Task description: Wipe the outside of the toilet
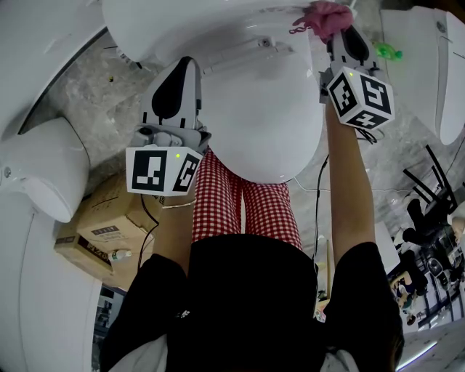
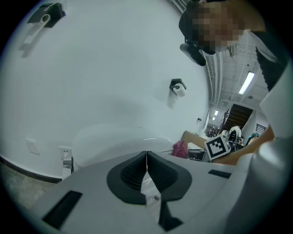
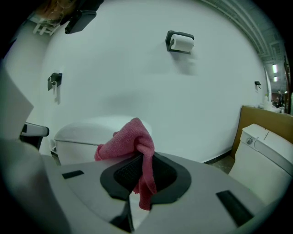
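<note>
The white toilet (image 1: pixel 254 109) stands right below me, lid down, its tank (image 3: pixel 96 132) against the wall. My right gripper (image 1: pixel 341 33) is shut on a pink cloth (image 1: pixel 325 17) and holds it at the toilet's upper right, near the tank. In the right gripper view the pink cloth (image 3: pixel 135 153) bunches over the jaws and hangs between them. My left gripper (image 1: pixel 178 80) hovers over the toilet's left side with its jaws pressed together and nothing in them. In the left gripper view the cloth (image 2: pixel 180 148) shows far off beside the toilet (image 2: pixel 119 141).
A second toilet (image 1: pixel 43 174) stands at the left and another toilet (image 3: pixel 265 164) at the right. A cardboard box (image 1: pixel 102 232) lies on the floor at the left. A toilet-roll holder (image 3: pixel 181 42) hangs on the wall. A black stand (image 1: pixel 429 196) is at the right.
</note>
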Demonstrator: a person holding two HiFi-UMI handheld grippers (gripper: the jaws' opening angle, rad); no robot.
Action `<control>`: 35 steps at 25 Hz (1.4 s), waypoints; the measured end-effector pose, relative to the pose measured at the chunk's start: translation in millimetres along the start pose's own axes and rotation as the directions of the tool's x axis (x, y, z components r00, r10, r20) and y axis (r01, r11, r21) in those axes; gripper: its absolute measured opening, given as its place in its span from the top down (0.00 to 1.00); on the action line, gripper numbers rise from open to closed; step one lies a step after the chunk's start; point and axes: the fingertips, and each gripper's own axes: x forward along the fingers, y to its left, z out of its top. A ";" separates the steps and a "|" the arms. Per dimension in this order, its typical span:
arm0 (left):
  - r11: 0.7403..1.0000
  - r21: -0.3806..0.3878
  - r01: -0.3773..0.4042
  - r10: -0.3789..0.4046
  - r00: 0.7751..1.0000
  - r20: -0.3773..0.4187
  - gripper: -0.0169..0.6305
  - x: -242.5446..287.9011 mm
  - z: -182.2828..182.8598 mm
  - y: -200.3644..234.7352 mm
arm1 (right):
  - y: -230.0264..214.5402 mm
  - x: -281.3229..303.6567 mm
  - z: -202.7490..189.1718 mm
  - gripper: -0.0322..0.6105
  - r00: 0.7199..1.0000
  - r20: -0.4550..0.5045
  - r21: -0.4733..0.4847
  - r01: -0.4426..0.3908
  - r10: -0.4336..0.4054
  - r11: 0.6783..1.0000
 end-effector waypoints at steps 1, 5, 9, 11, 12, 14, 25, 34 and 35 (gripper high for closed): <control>1.000 -0.001 0.000 0.000 1.000 0.001 0.96 -0.1 0.3 0.1 | -1.4 -0.1 0.2 0.86 1.000 0.001 -0.005 0.003 -0.003 1.000; 1.000 0.002 0.000 0.000 1.000 0.000 0.96 -1.5 0.7 1.2 | -10.9 -3.7 1.5 0.86 0.999 0.012 0.017 0.031 -0.031 0.999; 1.000 0.002 -0.006 0.006 1.000 0.003 0.96 -6.3 0.5 5.3 | -18.4 -14.3 1.7 0.86 0.998 0.030 0.051 0.062 -0.063 0.997; 1.000 0.000 -0.008 0.008 1.000 0.005 0.96 -8.6 0.4 7.0 | -15.4 -21.1 0.5 0.86 0.997 0.036 0.062 0.063 -0.066 0.996; 1.000 -0.001 -0.008 0.008 1.000 0.006 0.96 -9.7 0.4 7.2 | -12.2 -24.9 -0.2 0.86 0.997 0.040 0.064 0.059 -0.062 0.996; 1.000 -0.002 -0.008 0.008 1.000 0.009 0.96 -12.1 1.4 6.9 | -4.6 -32.2 -0.7 0.86 0.998 0.046 0.060 0.048 -0.051 0.997; 1.000 -0.010 -0.013 0.014 1.000 0.023 0.96 -25.9 2.2 12.7 | 48.9 -53.9 11.3 0.85 0.990 0.134 0.090 -0.055 0.043 0.994; 0.999 -0.018 -0.031 0.032 0.999 0.025 0.96 -35.1 0.5 23.2 | 104.5 -46.8 19.6 0.86 0.972 0.164 0.087 -0.185 0.169 0.979; 0.999 -0.019 -0.033 0.034 0.999 0.026 0.96 -36.0 0.7 24.7 | 110.8 -46.1 20.5 0.86 0.969 0.165 0.083 -0.199 0.183 0.977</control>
